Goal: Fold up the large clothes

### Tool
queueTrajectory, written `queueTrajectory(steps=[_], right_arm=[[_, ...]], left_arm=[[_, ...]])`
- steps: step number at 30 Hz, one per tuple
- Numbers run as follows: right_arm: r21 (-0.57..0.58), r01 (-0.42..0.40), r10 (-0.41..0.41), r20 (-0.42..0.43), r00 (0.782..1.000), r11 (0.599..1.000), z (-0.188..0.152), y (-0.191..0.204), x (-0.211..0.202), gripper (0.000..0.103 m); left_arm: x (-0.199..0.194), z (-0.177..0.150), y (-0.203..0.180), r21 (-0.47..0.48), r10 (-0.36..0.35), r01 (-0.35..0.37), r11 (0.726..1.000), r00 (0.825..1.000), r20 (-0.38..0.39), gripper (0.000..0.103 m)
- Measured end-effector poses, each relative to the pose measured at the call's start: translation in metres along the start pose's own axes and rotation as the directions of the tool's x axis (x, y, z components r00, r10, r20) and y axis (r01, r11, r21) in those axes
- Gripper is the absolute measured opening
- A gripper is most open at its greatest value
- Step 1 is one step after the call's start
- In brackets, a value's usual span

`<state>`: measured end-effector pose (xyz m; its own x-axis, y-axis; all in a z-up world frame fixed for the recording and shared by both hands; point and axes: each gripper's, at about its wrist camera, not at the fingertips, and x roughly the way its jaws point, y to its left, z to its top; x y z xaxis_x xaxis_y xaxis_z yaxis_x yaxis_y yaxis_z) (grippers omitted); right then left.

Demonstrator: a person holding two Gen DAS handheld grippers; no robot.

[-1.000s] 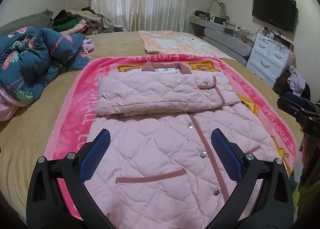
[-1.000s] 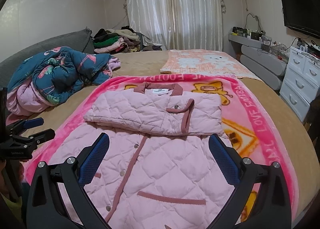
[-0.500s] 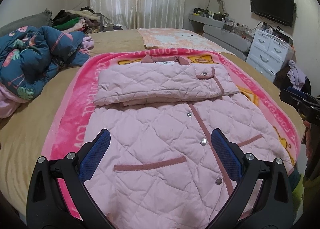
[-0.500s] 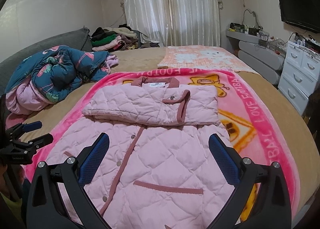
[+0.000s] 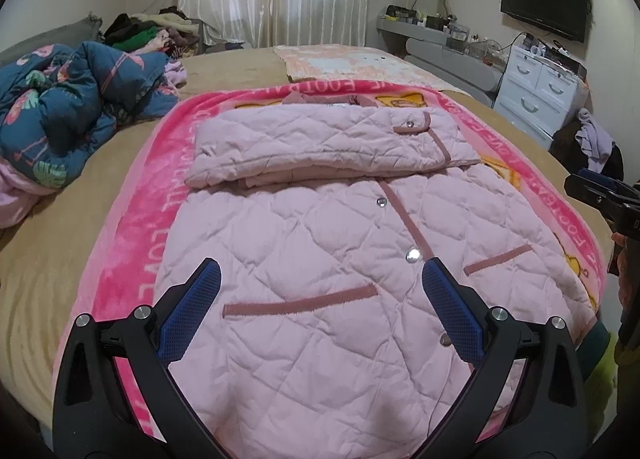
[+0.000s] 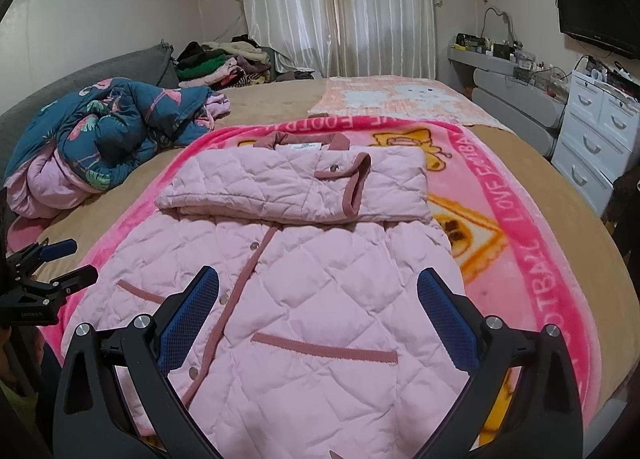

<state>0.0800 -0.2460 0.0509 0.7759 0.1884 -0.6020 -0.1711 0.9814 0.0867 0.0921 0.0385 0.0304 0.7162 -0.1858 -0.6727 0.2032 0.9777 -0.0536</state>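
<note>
Both claws were spread wide, nothing between the pads. Left gripper (image 5: 320, 291) hung over the near-left part of the pink quilted jacket (image 5: 320, 259), right gripper (image 6: 318, 295) over the near-right part. Neither touched the fabric as far as I could tell.

Jacket lay front-up on the pink blanket (image 6: 520, 195) on the bed (image 6: 560, 163), hem toward the near edge, collar (image 6: 304, 141) at the far end. Sleeves (image 6: 288, 187) were already crossed over the chest in a flat band, so my read was that the next step is the hem fold: bottom half up toward the collar.

How I'd have done it well:
- Grab the two near hem corners, one per claw, pinching both layers, front and back, or the back panel stays behind.
- Left side: stay outside the pocket trim (image 5: 300, 303). Right side: likewise outside the other pocket trim (image 6: 326, 349).
- Lift both corners level, carry far together, lay the hem on the sleeve band. Uneven lift would skew the snap placket (image 5: 404, 223).
- Quilted fill looked puffy, so the fold will likely spring back; press it down before letting go.
- Avoid snagging the blanket under the hem.

Farther off: blue patterned duvet (image 6: 108, 131) bunched at the left, a peach blanket (image 6: 400, 95) beyond the jacket, a clothes pile (image 6: 224, 63) by the curtains (image 6: 340, 7), white drawers (image 6: 596, 131) at the right. None in the way.
</note>
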Motion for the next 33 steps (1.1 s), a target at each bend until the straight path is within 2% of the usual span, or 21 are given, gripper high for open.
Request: queueTrajectory(steps=[10, 23, 29, 33], right_arm=[[-0.028, -0.024, 0.023, -0.042, 0.999, 0.999, -0.022, -0.002, 0.007, 0.099], [-0.016, 0.008, -0.01, -0.111, 0.994, 1.0, -0.048, -0.021, 0.016, 0.099], [0.017, 0.068, -0.065, -0.157, 0.986, 0.998, -0.062, -0.048, 0.022, 0.099], [0.05, 0.129, -0.117, -0.188, 0.975, 0.99, -0.075, -0.076, 0.021, 0.099]], left_arm=[[0.009, -0.024, 0.008, 0.0, 0.024, -0.024, 1.0, 0.998, -0.057, 0.095], [0.016, -0.051, 0.041, -0.027, 0.116, -0.121, 0.992, 0.984, -0.132, 0.095], [0.029, -0.063, 0.062, -0.044, 0.161, -0.174, 0.984, 0.965, -0.207, 0.095], [0.034, -0.074, 0.073, -0.069, 0.16, -0.182, 0.981, 0.955, -0.249, 0.095]])
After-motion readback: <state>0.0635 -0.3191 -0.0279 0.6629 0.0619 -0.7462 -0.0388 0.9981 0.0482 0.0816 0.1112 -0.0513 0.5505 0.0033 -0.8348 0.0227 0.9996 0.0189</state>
